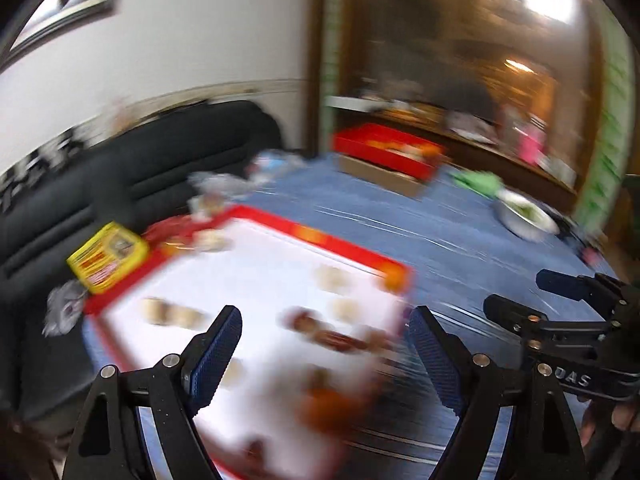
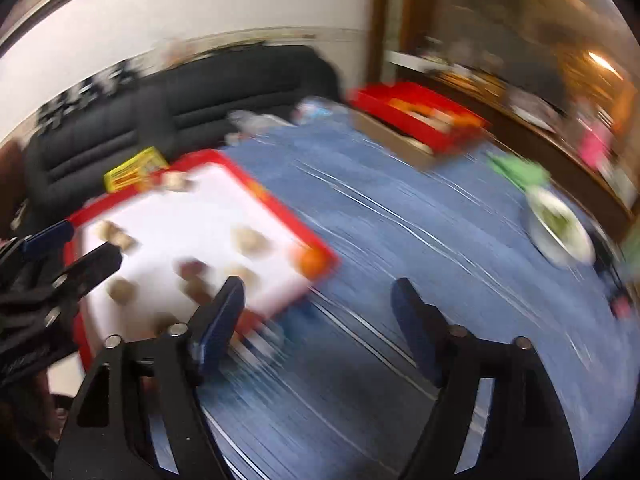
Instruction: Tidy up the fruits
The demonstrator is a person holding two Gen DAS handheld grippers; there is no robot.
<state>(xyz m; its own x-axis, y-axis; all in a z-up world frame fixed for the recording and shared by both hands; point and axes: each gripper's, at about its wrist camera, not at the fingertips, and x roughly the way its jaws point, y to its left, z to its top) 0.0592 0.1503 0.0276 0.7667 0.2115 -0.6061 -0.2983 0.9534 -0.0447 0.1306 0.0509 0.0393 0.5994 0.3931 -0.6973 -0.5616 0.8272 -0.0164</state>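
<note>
Left gripper (image 1: 324, 344) stands with its blue-padded jaws spread wide and nothing between the pads. Both views are heavily smeared by motion blur. Directly ahead of it and partly under its jaws lies a flat white tray with a red rim (image 1: 320, 236), resting on a blue cloth-covered worktop (image 1: 460, 240). Small brownish and dark red fruits (image 1: 332, 334) are scattered over the white surface; their kind cannot be told through the blur. One orange round fruit (image 1: 324, 404) sits close in, just ahead of the jaws and between them in the picture.

Right gripper (image 2: 320, 312) is likewise spread wide and empty, its pads over bare blue cloth. The same tray lies ahead and to its left, with an orange fruit at the tray's near-right corner. Whether that is the same orange fruit seen from the left wrist cannot be told.

Each gripper shows at the edge of the other's view, side by side and apart.

Further ahead of both grippers, at the far side of the worktop:
- a red rectangular box (image 1: 388, 152) sitting on a brown cardboard box (image 1: 380, 174)
- a white round bowl with green contents (image 2: 560, 232), off to the right
- a yellow printed packet (image 1: 108, 256), left of the tray's far corner

A black sofa (image 2: 160, 120) stands beyond the worktop's left side.
</note>
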